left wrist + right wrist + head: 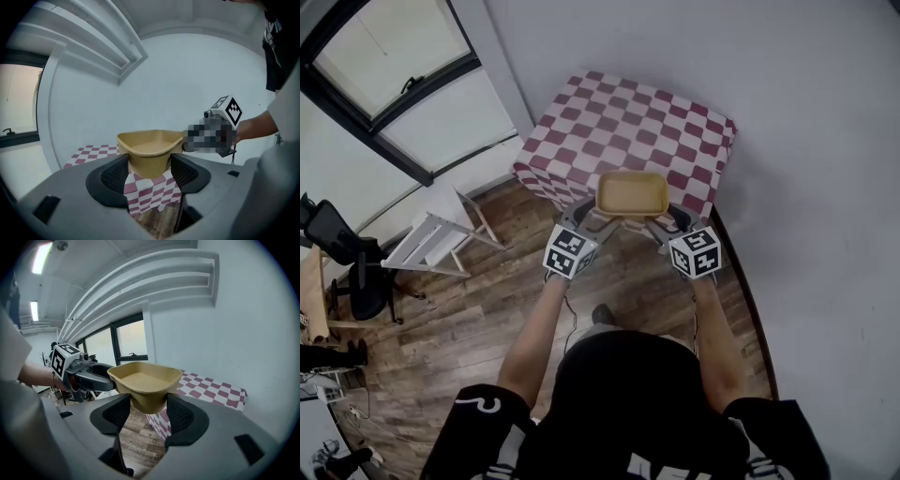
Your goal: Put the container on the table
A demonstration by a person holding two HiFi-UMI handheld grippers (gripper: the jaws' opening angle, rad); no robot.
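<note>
Left gripper and right gripper each clamp one end of the tan container. It hangs in the air at the near edge of the checkered table.

The head view looks steeply down from above onto the checked table. Both gripper views look close along their jaws from opposite sides, sharing the tan container.

No readable text or numbers.
White lettering on the person's black shirt is cut off at the frame edge and illegible.
</note>
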